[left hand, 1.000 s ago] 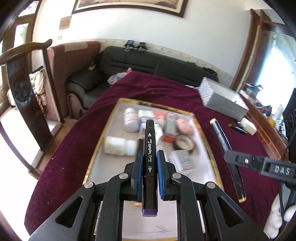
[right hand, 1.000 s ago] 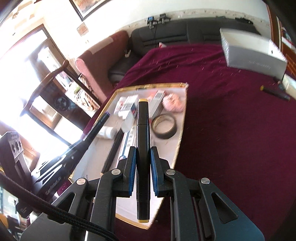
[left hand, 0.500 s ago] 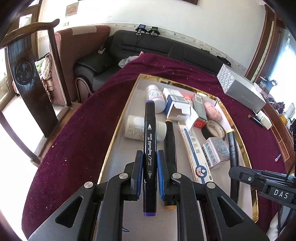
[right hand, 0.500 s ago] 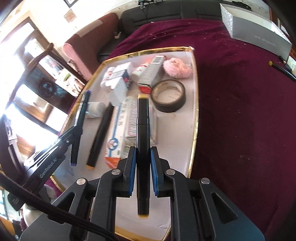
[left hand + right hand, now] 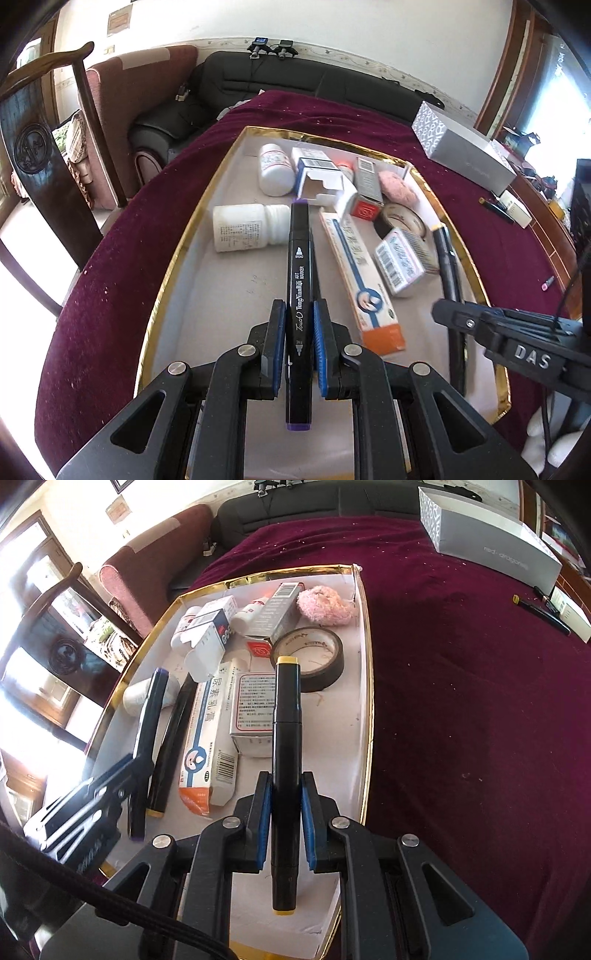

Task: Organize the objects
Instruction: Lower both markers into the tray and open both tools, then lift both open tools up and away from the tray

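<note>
My left gripper (image 5: 298, 306) is shut on a black art marker with purple ends (image 5: 299, 266), held low over the left middle of a gold-rimmed white tray (image 5: 177, 254). My right gripper (image 5: 284, 775) is shut on a black marker with yellow ends (image 5: 286, 709), over the tray's right side just inside the rim (image 5: 369, 664). In the right wrist view the left gripper (image 5: 142, 753) and its purple marker (image 5: 157, 686) sit at the left. Beside them a third black marker (image 5: 173, 746) lies in the tray.
The tray holds white pill bottles (image 5: 247, 229), a long ointment box (image 5: 207, 738), small cartons (image 5: 399, 262), a tape roll (image 5: 314, 664) and a pink puff (image 5: 325, 603). On the maroon cloth at the back right lie a grey box (image 5: 491, 550) and a pen (image 5: 543, 614). A wooden chair (image 5: 37, 158) stands at the left.
Both grippers have sunk toward the tray and tipped further down. The right gripper has come from beyond the tray's right rim to over its right side. Both markers stay gripped.
</note>
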`<state>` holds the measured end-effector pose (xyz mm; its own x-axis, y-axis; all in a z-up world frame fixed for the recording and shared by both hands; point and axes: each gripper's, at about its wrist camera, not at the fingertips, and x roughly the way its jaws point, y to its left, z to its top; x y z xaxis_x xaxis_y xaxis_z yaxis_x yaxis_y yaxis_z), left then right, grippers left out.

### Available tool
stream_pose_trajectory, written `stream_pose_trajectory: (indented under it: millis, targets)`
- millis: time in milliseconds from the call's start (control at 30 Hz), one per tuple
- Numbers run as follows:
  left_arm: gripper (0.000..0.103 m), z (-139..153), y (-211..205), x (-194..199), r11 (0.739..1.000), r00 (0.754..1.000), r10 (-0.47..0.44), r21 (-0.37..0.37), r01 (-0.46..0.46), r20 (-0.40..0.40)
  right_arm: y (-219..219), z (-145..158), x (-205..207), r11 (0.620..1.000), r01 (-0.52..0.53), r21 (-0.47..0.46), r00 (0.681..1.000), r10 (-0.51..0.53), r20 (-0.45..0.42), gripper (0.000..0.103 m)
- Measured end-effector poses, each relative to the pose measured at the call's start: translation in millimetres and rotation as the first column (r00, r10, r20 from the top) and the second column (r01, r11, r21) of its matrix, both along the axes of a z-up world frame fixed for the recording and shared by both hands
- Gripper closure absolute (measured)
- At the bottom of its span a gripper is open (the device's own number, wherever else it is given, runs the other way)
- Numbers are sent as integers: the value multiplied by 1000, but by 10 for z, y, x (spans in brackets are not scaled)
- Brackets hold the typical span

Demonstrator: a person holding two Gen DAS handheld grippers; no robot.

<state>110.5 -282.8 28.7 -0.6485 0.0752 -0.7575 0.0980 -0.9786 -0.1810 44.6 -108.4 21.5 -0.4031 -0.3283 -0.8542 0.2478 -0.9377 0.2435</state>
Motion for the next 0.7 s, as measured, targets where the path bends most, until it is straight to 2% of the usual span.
stream_pose_trajectory:
  millis: [133, 400, 467, 533, 567, 633, 700]
  targets:
    - [91, 16, 15, 43, 1000, 1000, 7, -12, -7, -6, -14, -12, -19, 1000, -2, 6, 1000, 2, -1, 90]
    - [90, 86, -84, 93, 998, 998, 39, 44, -37, -54, -81, -28, -99, 999, -8, 46, 1000, 9, -27, 89]
    - [89, 121, -69, 112, 998, 997, 39, 42, -36, -70, -58, -16, -126, 1000, -7, 25, 999, 8, -34, 89]
    - [82, 143, -39, 116, 999, 996, 37, 39, -34, -79, -27, 23, -120, 1000, 1, 13, 999, 0, -50, 84]
    - [78, 156, -24, 120, 999, 996, 38, 39, -35, -83, -6, 56, -110, 1000, 9, 12, 998, -8, -64, 75]
    - [64, 186, 2, 130, 998, 994, 46, 36, -42, -97, 27, 124, -81, 1000, 7, -12, 996, -8, -89, 71]
    - [58, 235, 35, 152, 999, 992, 51, 25, -48, -118, 45, 206, -33, 1000, 16, -3, 991, -17, -131, 62]
